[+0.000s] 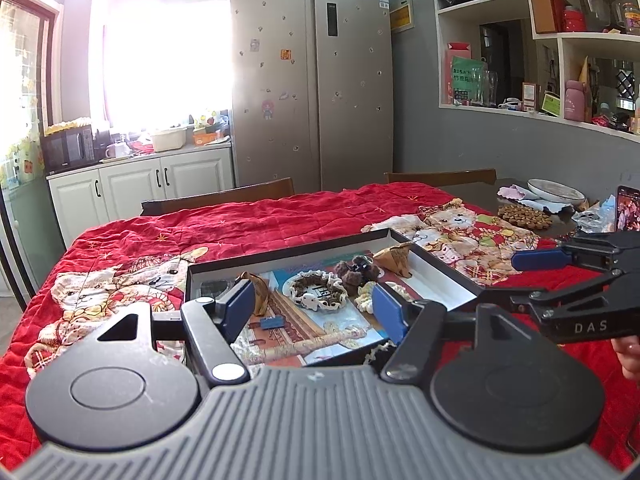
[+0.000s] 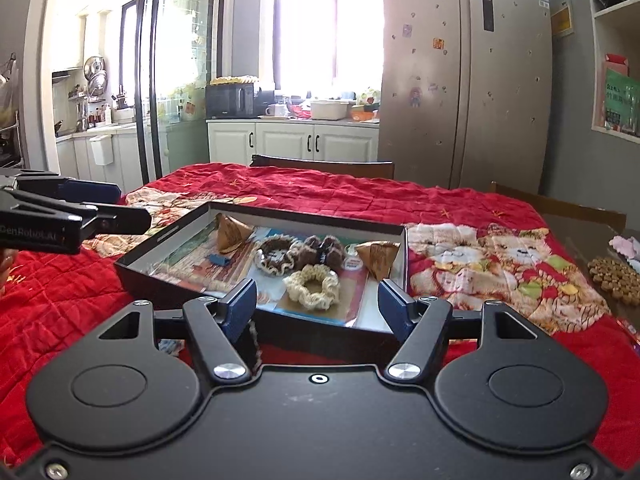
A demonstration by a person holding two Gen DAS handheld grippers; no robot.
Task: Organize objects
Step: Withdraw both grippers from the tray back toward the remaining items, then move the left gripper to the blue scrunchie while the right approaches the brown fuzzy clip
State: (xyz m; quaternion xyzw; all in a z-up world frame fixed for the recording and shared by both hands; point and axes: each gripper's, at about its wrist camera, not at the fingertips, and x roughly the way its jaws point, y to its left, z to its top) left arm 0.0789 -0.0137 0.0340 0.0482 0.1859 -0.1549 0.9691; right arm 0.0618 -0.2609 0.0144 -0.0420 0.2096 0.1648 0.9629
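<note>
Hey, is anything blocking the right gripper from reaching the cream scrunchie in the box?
Only the box's near wall stands between the open right gripper and the cream scrunchie. Nothing lies on the scrunchie, so coming over the wall from above looks unobstructed.

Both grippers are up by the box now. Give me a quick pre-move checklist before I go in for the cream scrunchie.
1. Right gripper open: ok, jaws wide apart, nothing between them.
2. Left gripper open and empty: ok.
3. Cream scrunchie reachable: ok, it lies in the box, nearest the right gripper.
4. Neighbours apart from it: not ok, brown scrunchie and dark brown scrunchie crowd its far side.
5. Box steady: cannot tell.
</note>
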